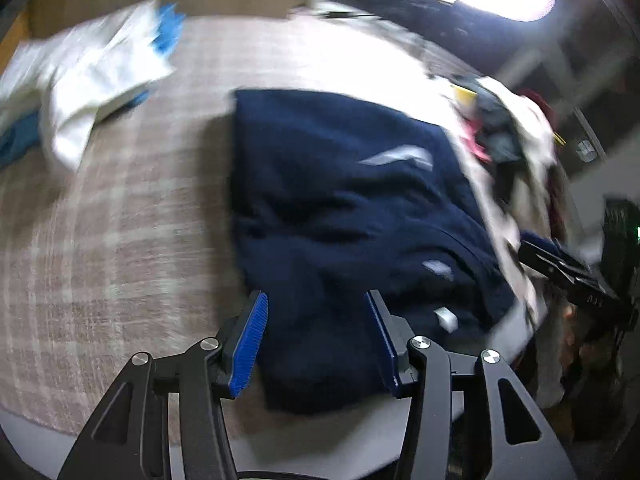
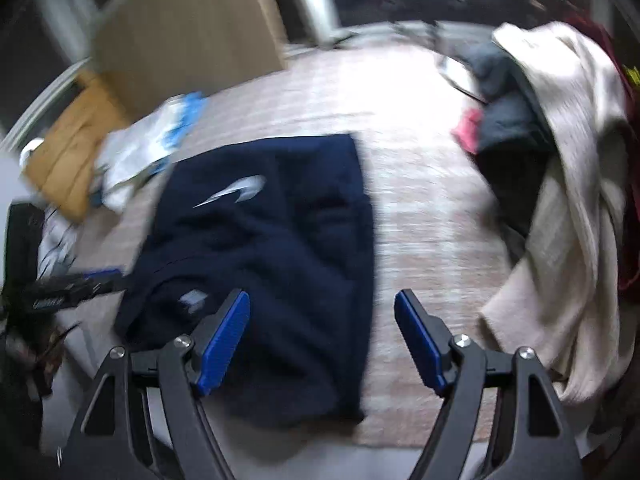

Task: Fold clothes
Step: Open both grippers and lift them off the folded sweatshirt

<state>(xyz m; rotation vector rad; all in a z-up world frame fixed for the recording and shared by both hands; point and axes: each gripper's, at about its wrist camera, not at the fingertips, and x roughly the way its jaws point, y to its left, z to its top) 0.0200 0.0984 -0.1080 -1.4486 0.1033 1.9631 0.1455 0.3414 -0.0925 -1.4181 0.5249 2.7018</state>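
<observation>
Fingers of the left gripper (image 1: pixel 316 340) standing apart and released, hovering over the near hem of the navy garment (image 1: pixel 344 216), nothing pinched between the pads; fingers of the right gripper (image 2: pixel 322 344) spread wider, likewise released, straddling the near right edge of the same navy garment (image 2: pixel 272 256), one pad over cloth and the other over the plaid cover (image 2: pixel 420 220). Lying flat and partly folded just ahead of both pairs of fingers, white logo facing up. Risking, probably, a pinch that catches only the top layer, leaving the fold to slide open when lifted; equally likely, snagging the plaid cover beneath along with the hem, since the right fingers are overhanging the edge. Possibly dragging the cream garment (image 2: pixel 568 184) lying to the right of the right fingers if the swing goes wide. Blurring everywhere, so layer count and whether the pads are touching cloth staying impossible to tell. Cutting off the garment's nearest edge behind the gripper bodies; losing the heap (image 1: pixel 516 136) to the right of the left fingers to smear and glare; leaving the white and blue bundle (image 1: pixel 92 76) far left of them unreadable.
</observation>
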